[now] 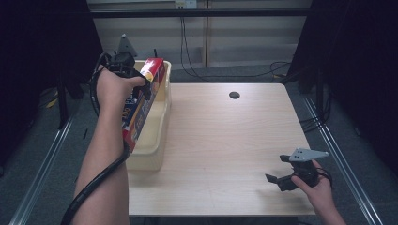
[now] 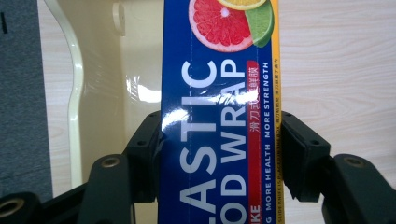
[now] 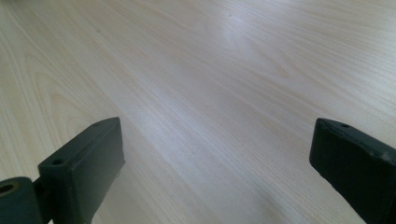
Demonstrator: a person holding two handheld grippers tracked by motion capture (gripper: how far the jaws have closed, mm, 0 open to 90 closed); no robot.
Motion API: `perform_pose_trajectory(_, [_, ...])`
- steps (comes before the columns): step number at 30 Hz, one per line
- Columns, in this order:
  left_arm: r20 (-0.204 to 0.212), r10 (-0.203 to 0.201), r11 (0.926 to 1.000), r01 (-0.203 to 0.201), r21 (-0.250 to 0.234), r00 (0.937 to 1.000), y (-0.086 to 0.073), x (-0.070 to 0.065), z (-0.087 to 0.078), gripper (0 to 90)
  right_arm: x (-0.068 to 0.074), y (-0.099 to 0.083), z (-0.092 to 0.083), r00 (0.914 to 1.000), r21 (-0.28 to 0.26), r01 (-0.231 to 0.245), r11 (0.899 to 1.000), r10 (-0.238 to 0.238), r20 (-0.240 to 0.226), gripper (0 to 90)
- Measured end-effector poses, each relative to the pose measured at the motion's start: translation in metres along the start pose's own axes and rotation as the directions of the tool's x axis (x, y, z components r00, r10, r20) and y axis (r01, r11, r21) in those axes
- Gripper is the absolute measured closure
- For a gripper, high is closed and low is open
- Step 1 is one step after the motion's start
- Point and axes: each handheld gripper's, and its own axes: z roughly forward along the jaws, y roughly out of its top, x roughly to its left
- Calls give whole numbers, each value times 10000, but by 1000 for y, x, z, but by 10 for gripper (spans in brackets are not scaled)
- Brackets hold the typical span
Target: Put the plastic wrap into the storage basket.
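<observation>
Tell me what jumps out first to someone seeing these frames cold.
The plastic wrap box, blue with red edging and citrus slices printed on it, clamped between the jaws of the left gripper and held tilted over the cream tub at the table's left edge. Next, the right gripper at the near right, jaws wide apart with nothing between them, low over the bare wooden table.

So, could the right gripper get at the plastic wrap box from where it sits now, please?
Probably not without moving across: the right gripper sits open at the table's near right corner, while the plastic wrap box is clamped in the left gripper over the tub.
</observation>
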Motion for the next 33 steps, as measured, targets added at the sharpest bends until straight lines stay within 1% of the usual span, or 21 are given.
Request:
perform_pose_trajectory(3, [-136, -79, 10000, 79, 31, 9999, -1, 2, 4, 411, 0, 0, 0, 10000, -9, 15, 10000, -15, -8, 29])
perform_pose_trajectory(5, [-104, -98, 9999, 98, 20, 9999, -1, 4, 6, 411, 0, 0, 0, 10000, 4, 9, 10000, -9, -24, 29])
perform_pose_trajectory(7, [-143, -253, 9997, 253, -3, 9996, -2, 5, 8, 410, 0, 0, 0, 10000, -7, 15, 10000, -15, 3, 29])
perform_pose_trajectory(9, [-187, -320, 9995, 320, -26, 9993, -3, 7, 10, 410, 0, 0, 0, 10000, -7, 14, 10000, -14, -2, 30])
perform_pose_trajectory(12, [-187, -556, 9984, 556, 42, 9983, -5, 9, 14, 410, 0, 0, 0, 10000, -2, 25, 10000, -25, 9, 29])
perform_pose_trajectory(15, [-304, -547, 9985, 549, 62, 9980, -6, 11, 15, 410, 0, 0, 0, 10000, -18, -11, 10000, 11, -17, 29])
perform_pose_trajectory(16, [-359, -434, 9990, 437, 80, 9984, -6, 12, 15, 410, 0, 0, 0, 10000, -22, 9, 10000, -9, -11, 29])
perform_pose_trajectory(17, [-356, -520, 9986, 522, 54, 9980, -6, 12, 16, 410, 0, 0, 0, 10000, -16, 8, 10000, -8, -11, 30])
perform_pose_trajectory(18, [-391, -495, 9987, 498, 85, 9980, -7, 13, 17, 410, 0, 0, 0, 10000, -5, 11, 10000, -11, -12, 29])
perform_pose_trajectory(21, [-415, -622, 9980, 626, 103, 9972, -8, 13, 19, 410, 0, 0, 0, 10000, -8, 9, 10000, -9, -9, 30])
perform_pose_trajectory(23, [-426, -555, 9983, 561, 140, 9976, -8, 14, 20, 410, 0, 0, 0, 10000, 0, -4, 10000, 4, 6, 29])
perform_pose_trajectory(24, [-417, -630, 9979, 637, 151, 9971, -9, 14, 22, 410, 0, 0, 0, 10000, 1, 1, 10000, -1, 1, 30])
perform_pose_trajectory(25, [-460, -515, 9984, 524, 194, 9976, -9, 15, 22, 410, 1, 0, 0, 10000, 4, -6, 10000, 6, -1, 30])
perform_pose_trajectory(27, [-393, -668, 9975, 677, 220, 9970, -9, 15, 24, 409, 1, 0, 0, 10000, 7, -4, 10000, 4, 1, 30])
perform_pose_trajectory(28, [-465, -610, 9978, 622, 240, 9971, -10, 16, 25, 410, 1, 0, 0, 10000, 5, 0, 10000, 0, -3, 30])
perform_pose_trajectory(29, [-425, -726, 9971, 735, 217, 9965, -10, 15, 26, 410, 0, 0, 0, 10000, 0, -2, 10000, 2, -3, 29])
perform_pose_trajectory(30, [-459, -625, 9976, 638, 263, 9970, -10, 16, 26, 410, 0, 0, 0, 10000, -15, 16, 10000, -16, -3, 30])
perform_pose_trajectory(32, [-405, -691, 9971, 703, 291, 9968, -11, 17, 28, 409, 0, 0, -1, 10000, -16, -46, 10000, 46, -24, 29])
perform_pose_trajectory(33, [-454, -698, 9970, 712, 293, 9965, -11, 17, 28, 409, 0, 0, -1, 10000, -29, -55, 10000, 55, -6, 29])
